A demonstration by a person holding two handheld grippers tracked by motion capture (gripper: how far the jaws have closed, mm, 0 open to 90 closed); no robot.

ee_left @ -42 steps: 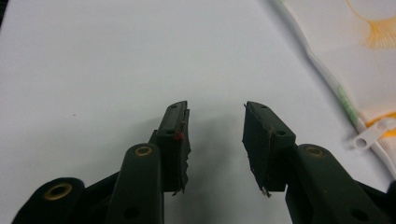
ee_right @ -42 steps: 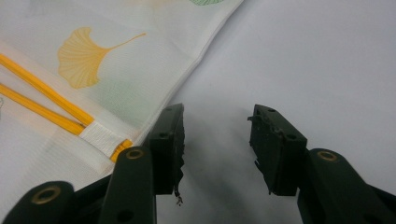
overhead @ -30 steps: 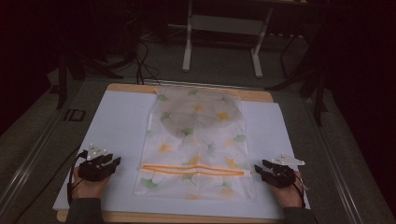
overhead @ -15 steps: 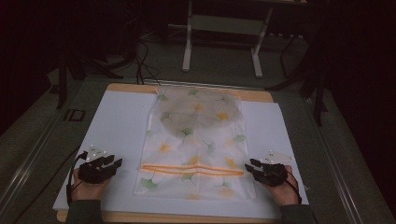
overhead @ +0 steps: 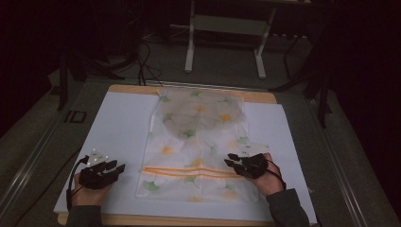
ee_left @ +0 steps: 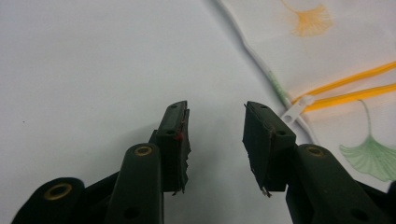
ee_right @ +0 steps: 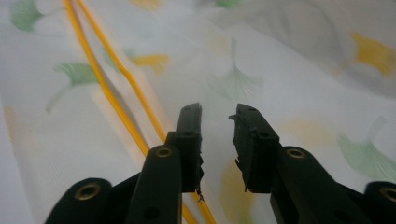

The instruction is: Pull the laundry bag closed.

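A sheer white mesh bag (overhead: 198, 142) printed with green and orange ginkgo leaves lies flat on the table, with something round and dark inside its far half. An orange double-line zipper (overhead: 189, 171) crosses its near part. My left gripper (overhead: 119, 167) rests open on the white sheet to the left of the bag. In the left gripper view it (ee_left: 215, 112) points at the bag's edge, with the white zipper pull (ee_left: 294, 109) just ahead. My right gripper (overhead: 230, 159) hovers over the bag's right side. Its jaws (ee_right: 218, 114) have just been closing, with only a narrow gap and nothing between them, beside the zipper (ee_right: 100, 79).
A white sheet (overhead: 118, 123) covers a wooden tabletop whose far edge (overhead: 137, 89) shows. Beyond it stand a white-legged frame (overhead: 191, 42) and dark cables on the floor. Dark poles rise at both sides.
My right gripper has moved left from the white sheet onto the bag's right side and risen a little. Its jaws stand narrower. The left gripper has stayed put.
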